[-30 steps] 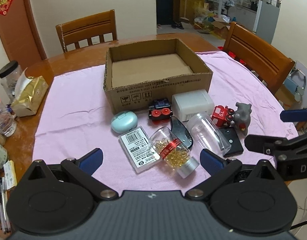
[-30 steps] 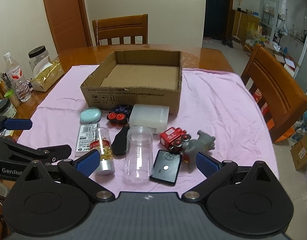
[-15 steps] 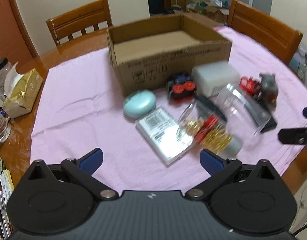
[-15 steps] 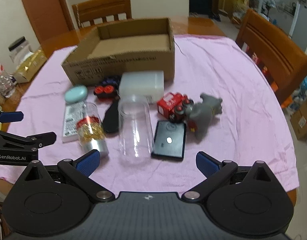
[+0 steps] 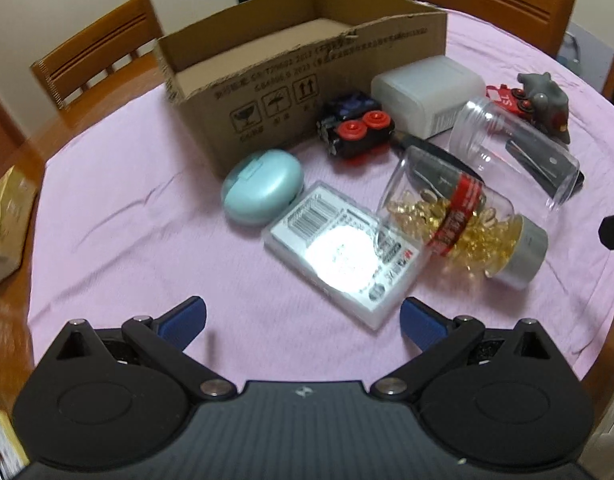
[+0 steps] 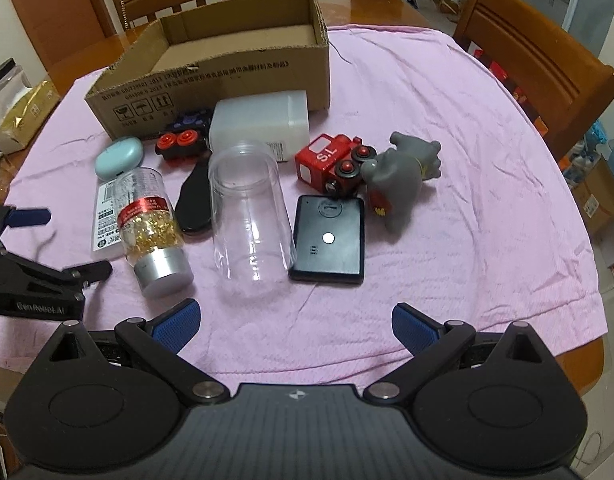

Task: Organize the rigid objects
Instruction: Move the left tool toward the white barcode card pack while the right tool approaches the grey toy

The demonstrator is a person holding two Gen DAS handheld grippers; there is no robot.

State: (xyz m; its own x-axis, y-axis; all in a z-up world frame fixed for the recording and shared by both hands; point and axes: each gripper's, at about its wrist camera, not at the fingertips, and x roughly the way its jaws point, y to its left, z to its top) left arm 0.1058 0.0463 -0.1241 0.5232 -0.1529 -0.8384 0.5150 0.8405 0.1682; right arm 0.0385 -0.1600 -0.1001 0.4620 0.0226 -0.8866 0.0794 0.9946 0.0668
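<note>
Left wrist view: left gripper spread wide, empty, over the pink cloth.
White barcode case lies just ahead of its fingertips; right gripper likewise spread, clear jar ahead.

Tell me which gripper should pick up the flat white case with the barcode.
Left. The left gripper is open and the white case lies just ahead between its fingers. The right gripper faces the clear jar and black device instead.
</note>
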